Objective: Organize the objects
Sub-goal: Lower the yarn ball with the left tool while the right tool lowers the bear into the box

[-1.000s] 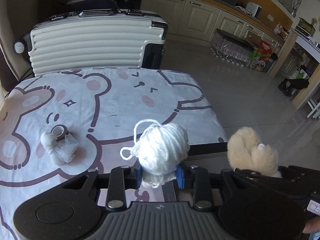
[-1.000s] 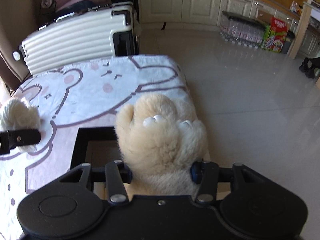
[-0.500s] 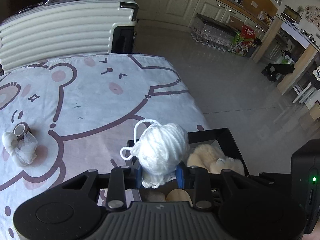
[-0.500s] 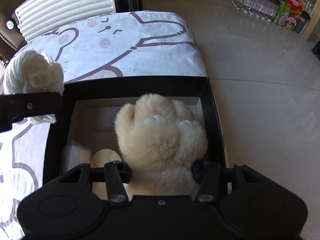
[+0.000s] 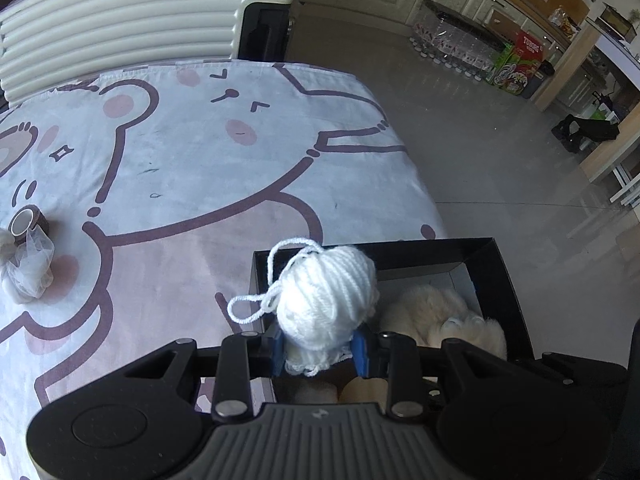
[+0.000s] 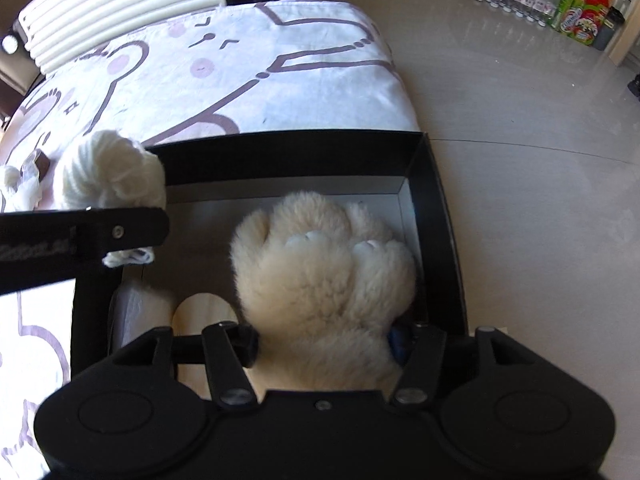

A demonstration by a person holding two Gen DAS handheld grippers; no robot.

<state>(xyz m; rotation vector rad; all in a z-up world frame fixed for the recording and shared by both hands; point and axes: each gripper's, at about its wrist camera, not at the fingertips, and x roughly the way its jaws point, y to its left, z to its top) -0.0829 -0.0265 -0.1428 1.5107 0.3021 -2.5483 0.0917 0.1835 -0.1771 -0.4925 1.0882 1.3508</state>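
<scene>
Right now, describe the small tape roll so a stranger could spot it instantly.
Start at the bear-print tablecloth and go to its far left edge, away from the black box. The tape roll sits beside a white mesh bundle; it alone is a dark brown ring.

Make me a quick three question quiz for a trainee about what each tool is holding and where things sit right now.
1. True or false: the left tool is shut on the white ball of yarn.
2. Which object does the right tool grip? A) roll of brown tape B) fluffy cream plush paw C) plastic bottle
3. Fill in: the plush paw sits inside the black cardboard ____.

Key: 1 true; 2 B; 3 box. Still out on the bear-print cloth: the brown tape roll beside a white mesh bundle.
</scene>
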